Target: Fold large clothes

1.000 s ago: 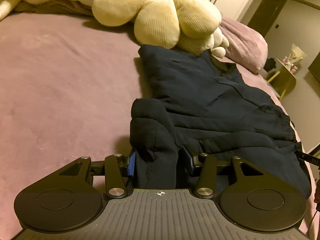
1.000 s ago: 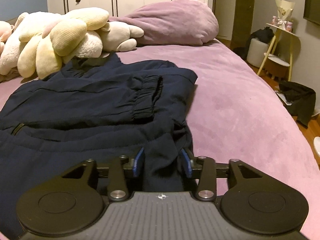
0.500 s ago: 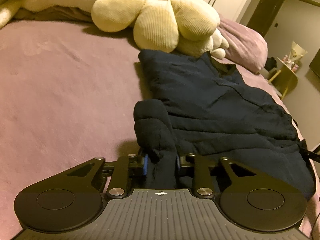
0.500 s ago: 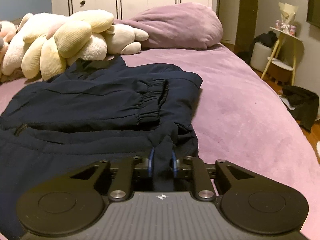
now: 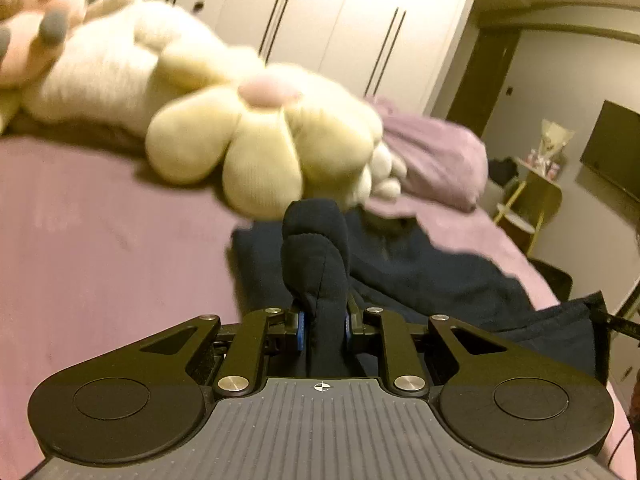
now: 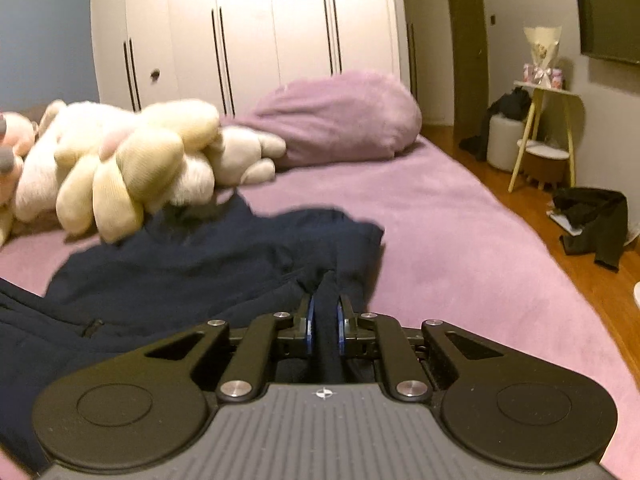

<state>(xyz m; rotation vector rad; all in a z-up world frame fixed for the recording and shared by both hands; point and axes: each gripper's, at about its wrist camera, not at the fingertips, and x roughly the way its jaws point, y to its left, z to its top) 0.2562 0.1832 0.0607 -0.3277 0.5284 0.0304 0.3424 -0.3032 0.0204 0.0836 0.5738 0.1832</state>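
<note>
A purple-covered bed [image 6: 460,240] fills both views, and everything here is placed against it. At its head, beyond the mattress, stands a white wardrobe [image 6: 248,36] with dark vertical handles. On the bed near that end lies a purple pillow [image 6: 340,120], and beside the pillow a heap of cream plush toys [image 6: 132,168] (the nearest shaped like a flower). The dark navy garment [image 6: 192,264] lies spread across the middle of the bed, its far edge touching the plush heap. Off the bed's right side, a small side table [image 6: 548,120] stands on the wooden floor. The left gripper [image 5: 323,326] is pinching a thick, bunched-up fold of the garment that rises above its blue pads. The right gripper [image 6: 325,326] is pressed together on a thinner pleat of the same cloth.
</note>
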